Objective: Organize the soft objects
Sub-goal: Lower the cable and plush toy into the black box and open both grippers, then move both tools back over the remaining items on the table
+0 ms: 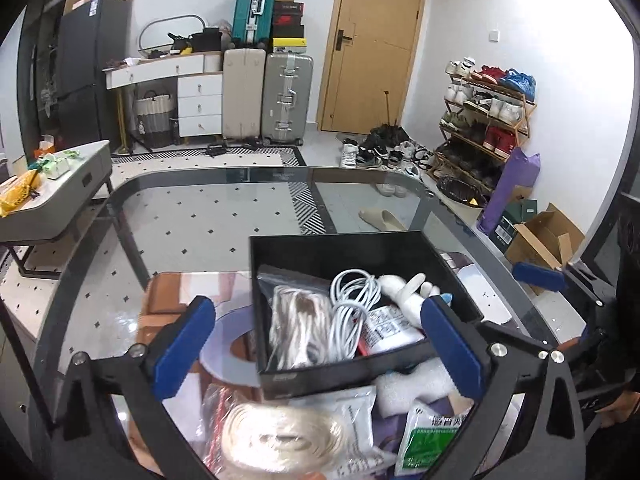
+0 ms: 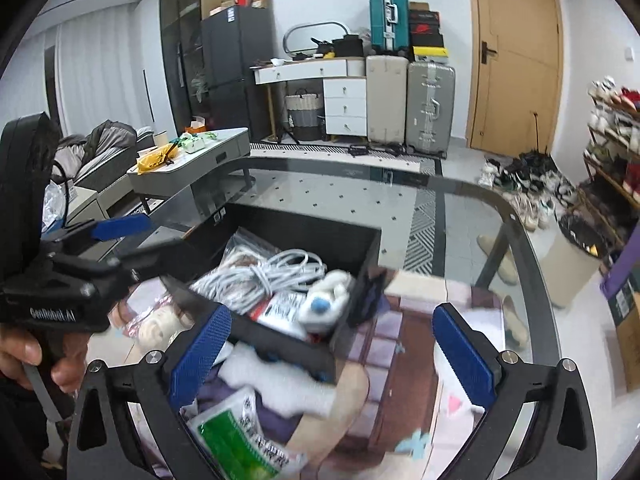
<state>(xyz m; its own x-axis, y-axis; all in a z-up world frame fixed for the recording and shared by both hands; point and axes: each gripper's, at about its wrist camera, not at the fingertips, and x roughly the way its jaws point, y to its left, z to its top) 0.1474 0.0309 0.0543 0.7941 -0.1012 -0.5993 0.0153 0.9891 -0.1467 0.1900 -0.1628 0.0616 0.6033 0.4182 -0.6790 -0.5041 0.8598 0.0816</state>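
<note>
left jaws: the left gripper (image 1: 316, 344) has its jaws wide apart, nothing between the pads; its blue pads sit to either side of the near half of the black box (image 1: 344, 376).
right jaws: the right gripper (image 2: 332, 356) also has its jaws spread apart and empty, hanging over the near corner of the box and the loose items in front of it.
box contents: a coiled white cable (image 1: 352, 312), a clear bag of cord (image 1: 296, 328), a white plush toy (image 1: 408, 292) and a printed packet (image 1: 388, 328) lie inside the box.
in front of the box: a bagged coil of pale rope (image 1: 280, 440), a white foam piece (image 1: 412, 388) and a green-and-white packet (image 1: 428, 440) lie on the glass surface (image 1: 192, 216), just beside the box's near wall.
right view: blurred in the foreground; the green-and-white packet shows low between the jaws.
room beyond: suitcases (image 1: 266, 96), a wooden door (image 1: 372, 44) and a shoe rack (image 1: 480, 120) stand well apart from the surface.
</note>
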